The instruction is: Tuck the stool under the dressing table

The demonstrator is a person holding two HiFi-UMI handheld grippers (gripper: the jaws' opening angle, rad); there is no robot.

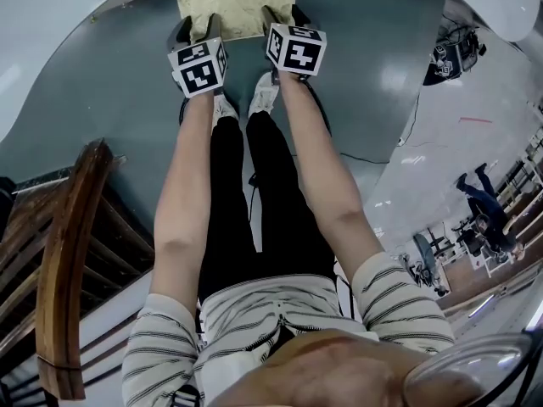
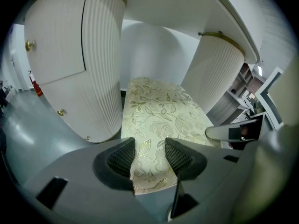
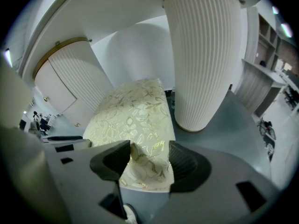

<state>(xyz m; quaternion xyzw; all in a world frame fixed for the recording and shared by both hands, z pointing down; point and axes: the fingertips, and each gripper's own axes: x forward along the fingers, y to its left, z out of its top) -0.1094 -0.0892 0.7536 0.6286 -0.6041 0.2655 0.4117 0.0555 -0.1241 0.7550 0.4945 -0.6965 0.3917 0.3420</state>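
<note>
The stool (image 1: 233,2) has a pale gold floral cushion and stands on the grey floor between the dressing table's two white ribbed pedestals. My left gripper (image 1: 197,30) grips the cushion's near edge on its left part, and my right gripper (image 1: 284,15) grips it on its right part. In the left gripper view the cushion (image 2: 154,111) is pinched between the jaws of the left gripper (image 2: 149,155), with the pedestals (image 2: 93,64) to either side. In the right gripper view the fabric (image 3: 135,115) puckers between the jaws of the right gripper (image 3: 148,158), beside a pedestal (image 3: 205,59). The white tabletop (image 1: 51,24) overhangs the stool's far part.
A dark wooden chair back (image 1: 68,261) stands close at my left. My legs and shoes (image 1: 246,108) are right behind the stool, with a black cable (image 1: 373,158) on the floor to the right. Farther right lies a lighter floor with people (image 1: 479,202).
</note>
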